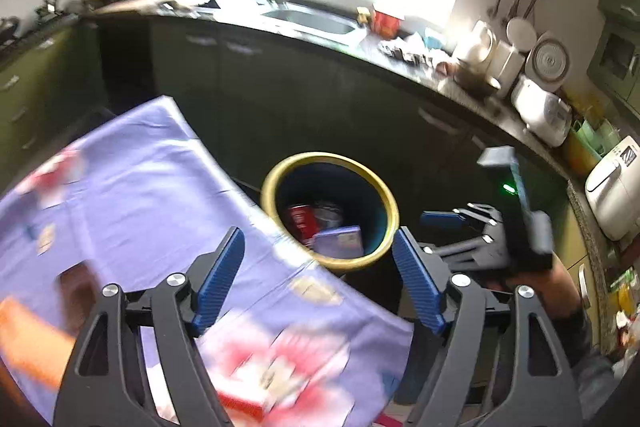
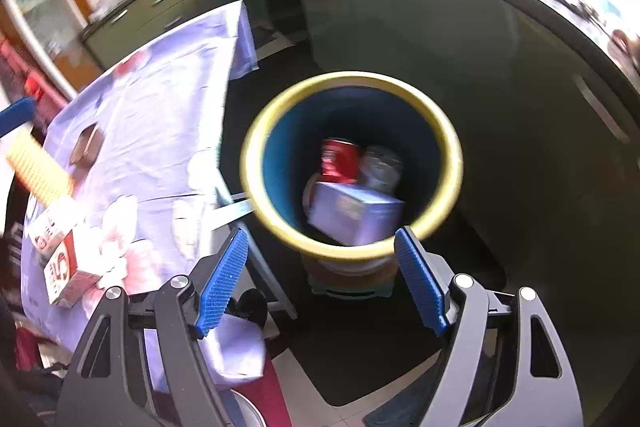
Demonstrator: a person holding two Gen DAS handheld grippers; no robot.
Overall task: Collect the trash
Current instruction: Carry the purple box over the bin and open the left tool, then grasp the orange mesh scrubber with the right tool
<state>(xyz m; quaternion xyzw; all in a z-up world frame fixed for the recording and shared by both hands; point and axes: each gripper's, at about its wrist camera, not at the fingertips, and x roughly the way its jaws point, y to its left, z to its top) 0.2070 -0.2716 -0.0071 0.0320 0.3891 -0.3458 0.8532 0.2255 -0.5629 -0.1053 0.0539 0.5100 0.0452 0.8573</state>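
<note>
Left gripper (image 1: 318,281): standing wide, nothing between the blue pads; hanging over the table edge, aiming down toward the bin.
Right gripper (image 2: 322,281): also spread wide and empty, pointing steeply down at the bin just ahead of it.
Bin (image 2: 452,163): sitting just beyond both sets of fingertips, beside the table; yellow rim, blue wall, mouth facing up.
Bin contents: purple box (image 2: 356,213) lying tilted on top, long axis running left to right across the right gripper's view; red can (image 2: 340,161) and a pale can (image 2: 382,167) lying behind it, further from the jaws.
Remaining trash: red-and-white carton (image 2: 60,263) lying on the tablecloth (image 2: 160,99) well left of the right gripper, long axis running away from the camera; a small brown box (image 2: 86,145) beyond it.
Step in hand, judged: jaws emptied over the bin, next piece waiting.
Doing it well: swinging back to the carton, closing across its short sides, lifting clear of the cloth.
Motion blur: softening details.
</note>
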